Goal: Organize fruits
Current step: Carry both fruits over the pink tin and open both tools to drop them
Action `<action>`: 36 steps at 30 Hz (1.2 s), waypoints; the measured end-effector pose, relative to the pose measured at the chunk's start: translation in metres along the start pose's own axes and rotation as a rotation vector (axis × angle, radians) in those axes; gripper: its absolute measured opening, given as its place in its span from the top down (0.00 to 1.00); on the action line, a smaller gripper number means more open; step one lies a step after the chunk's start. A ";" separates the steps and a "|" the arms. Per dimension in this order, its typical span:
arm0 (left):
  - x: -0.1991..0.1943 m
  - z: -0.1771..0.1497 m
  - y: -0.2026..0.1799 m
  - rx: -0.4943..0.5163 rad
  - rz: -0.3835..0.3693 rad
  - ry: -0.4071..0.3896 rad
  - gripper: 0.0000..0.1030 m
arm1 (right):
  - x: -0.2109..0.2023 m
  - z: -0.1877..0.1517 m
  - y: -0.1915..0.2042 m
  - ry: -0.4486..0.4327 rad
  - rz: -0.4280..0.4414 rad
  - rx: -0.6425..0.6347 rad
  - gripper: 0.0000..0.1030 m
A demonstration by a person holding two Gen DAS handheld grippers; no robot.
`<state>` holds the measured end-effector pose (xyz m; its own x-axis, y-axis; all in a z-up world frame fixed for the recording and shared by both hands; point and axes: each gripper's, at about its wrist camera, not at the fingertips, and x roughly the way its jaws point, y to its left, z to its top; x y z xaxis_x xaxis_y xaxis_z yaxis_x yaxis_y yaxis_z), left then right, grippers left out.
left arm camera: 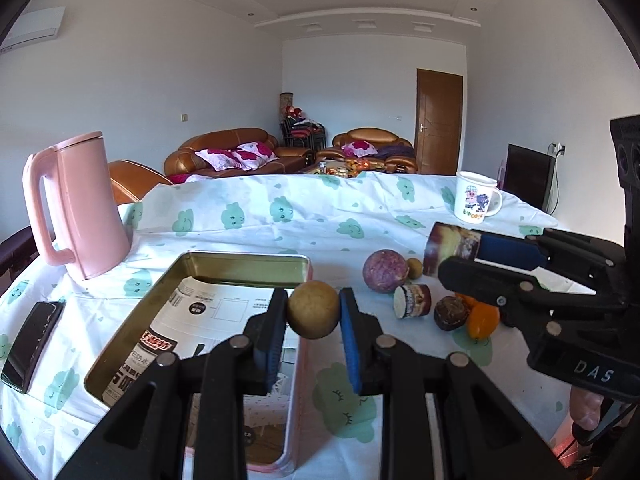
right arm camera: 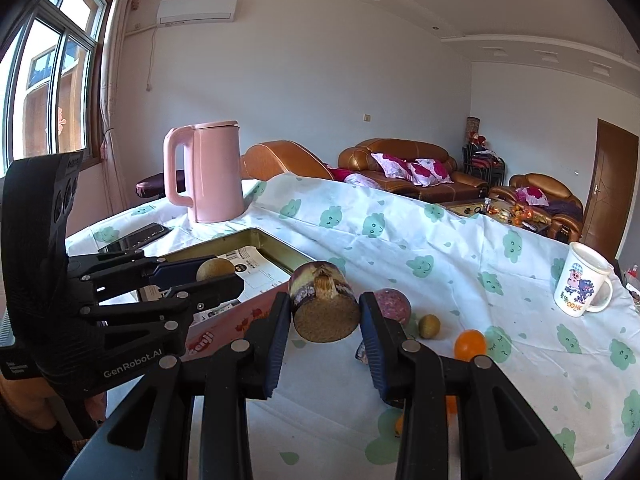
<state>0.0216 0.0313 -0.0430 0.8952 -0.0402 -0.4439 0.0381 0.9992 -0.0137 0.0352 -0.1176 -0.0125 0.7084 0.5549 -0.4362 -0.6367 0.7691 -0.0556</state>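
Observation:
My left gripper point(left arm camera: 313, 314) is shut on a round tan fruit point(left arm camera: 313, 309), held above the right rim of an open pink tin box point(left arm camera: 240, 270) with printed paper inside. My right gripper point(right arm camera: 325, 314) is shut on a brown-and-purple cylinder piece point(right arm camera: 325, 308), held above the cloth right of the box point(right arm camera: 276, 246). In the left wrist view the right gripper point(left arm camera: 460, 256) holds that piece point(left arm camera: 450, 247) over the fruit pile. On the cloth lie a purple ball fruit point(left arm camera: 385, 271), a small cut cylinder point(left arm camera: 412, 300), a dark brown fruit point(left arm camera: 451, 312), an orange point(left arm camera: 483, 320) and a small green fruit point(left arm camera: 414, 268).
A pink kettle point(left arm camera: 78, 208) stands at the back left of the table, a black phone point(left arm camera: 34, 344) lies at the left edge, and a white printed mug point(left arm camera: 476, 202) stands at the back right. The tablecloth point(left arm camera: 304, 216) covers the table. Sofas are behind.

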 end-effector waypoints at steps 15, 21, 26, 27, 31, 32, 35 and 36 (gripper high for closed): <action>0.008 0.000 0.051 -0.050 0.110 0.033 0.74 | 0.044 0.022 0.041 0.026 0.058 -0.062 0.64; 0.020 -0.003 0.071 -0.078 0.116 0.076 0.74 | 0.070 0.022 0.058 0.074 0.083 -0.080 0.64; 0.021 -0.001 0.078 -0.079 0.128 0.092 0.74 | 0.087 0.018 0.069 0.112 0.094 -0.096 0.64; 0.022 -0.002 0.081 -0.089 0.127 0.100 0.74 | 0.089 0.018 0.070 0.117 0.095 -0.097 0.64; 0.026 -0.003 0.093 -0.135 0.106 0.132 0.74 | 0.097 0.015 0.074 0.141 0.099 -0.104 0.64; 0.027 -0.003 0.096 -0.144 0.101 0.138 0.74 | 0.099 0.015 0.075 0.147 0.100 -0.106 0.64; 0.031 -0.004 0.099 -0.158 0.092 0.153 0.74 | 0.104 0.012 0.077 0.166 0.100 -0.109 0.64; 0.032 -0.004 0.099 -0.159 0.093 0.158 0.74 | 0.106 0.011 0.078 0.172 0.099 -0.110 0.64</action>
<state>0.0518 0.1288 -0.0620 0.8106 0.0407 -0.5842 -0.1226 0.9873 -0.1013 0.0644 0.0044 -0.0527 0.5844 0.5563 -0.5907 -0.7367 0.6690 -0.0987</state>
